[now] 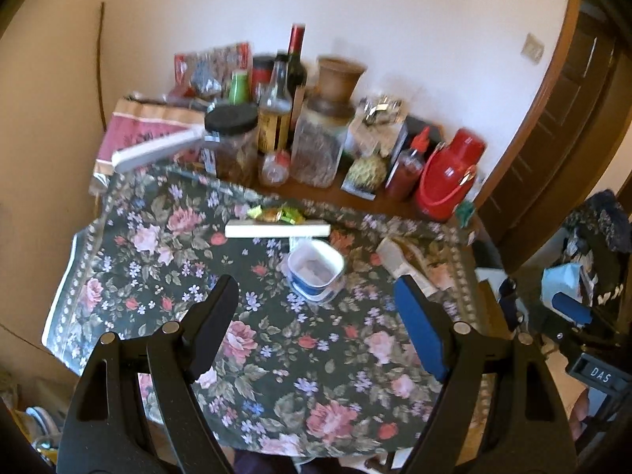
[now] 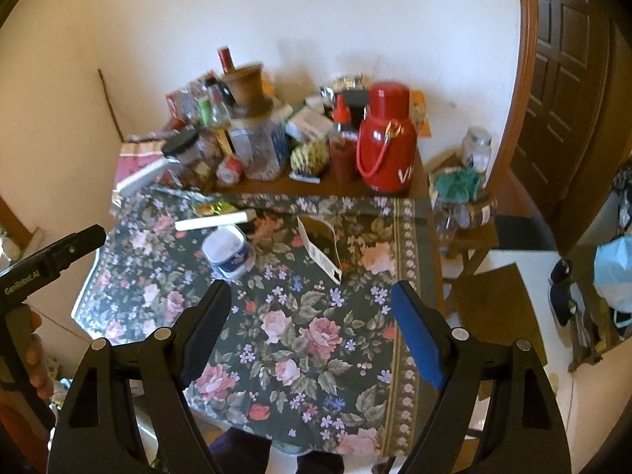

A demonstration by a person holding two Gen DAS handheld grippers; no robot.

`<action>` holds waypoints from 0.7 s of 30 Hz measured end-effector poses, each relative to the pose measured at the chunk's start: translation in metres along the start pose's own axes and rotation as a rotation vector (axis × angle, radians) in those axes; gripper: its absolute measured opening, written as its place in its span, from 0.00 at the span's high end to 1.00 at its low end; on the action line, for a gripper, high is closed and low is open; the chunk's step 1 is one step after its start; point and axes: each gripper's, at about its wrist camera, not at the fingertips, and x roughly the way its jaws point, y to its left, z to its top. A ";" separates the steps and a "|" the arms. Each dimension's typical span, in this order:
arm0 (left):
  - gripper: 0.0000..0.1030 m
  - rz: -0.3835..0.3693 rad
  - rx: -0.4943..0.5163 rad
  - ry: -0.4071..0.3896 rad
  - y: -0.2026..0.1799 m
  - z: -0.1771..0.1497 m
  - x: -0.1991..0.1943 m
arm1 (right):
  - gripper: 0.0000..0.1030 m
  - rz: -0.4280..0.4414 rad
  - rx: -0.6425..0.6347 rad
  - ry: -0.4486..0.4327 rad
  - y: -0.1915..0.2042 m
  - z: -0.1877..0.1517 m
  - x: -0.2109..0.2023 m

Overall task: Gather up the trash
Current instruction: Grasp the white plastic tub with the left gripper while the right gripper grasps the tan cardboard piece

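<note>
On the floral tablecloth (image 1: 276, 355) lie an empty white and blue cup (image 1: 316, 270), a flat white box (image 1: 277, 230), crumpled candy wrappers (image 1: 278, 214) behind it, and an opened carton (image 1: 410, 264) on its side. My left gripper (image 1: 316, 296) is open and empty, hovering just short of the cup. My right gripper (image 2: 312, 300) is open and empty above the cloth, with the cup (image 2: 229, 252) ahead left, the carton (image 2: 322, 251) ahead, the white box (image 2: 215, 221) and the wrappers (image 2: 213, 208) beyond. The left gripper's body (image 2: 51, 260) shows at the far left.
Bottles, jars, a red thermos (image 1: 450, 173), a sauce bottle (image 1: 409, 166) and packets crowd the table's back by the wall. A small side table with jars (image 2: 466, 201) stands right, a wooden door (image 2: 568, 91) beyond. A bag (image 2: 614, 272) hangs at far right.
</note>
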 end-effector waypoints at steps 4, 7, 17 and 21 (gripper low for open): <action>0.22 -0.015 0.023 0.082 0.014 0.009 0.047 | 0.22 0.010 0.084 0.062 -0.007 0.007 0.037; 0.27 -0.054 0.015 0.150 0.028 0.017 0.082 | 0.22 0.013 0.149 0.100 -0.013 0.016 0.065; 0.54 -0.142 0.075 0.353 0.046 0.024 0.186 | 0.22 -0.060 0.185 0.244 -0.019 0.037 0.172; 0.63 -0.164 0.092 0.398 0.045 0.024 0.214 | 0.22 -0.074 0.192 0.294 -0.019 0.040 0.205</action>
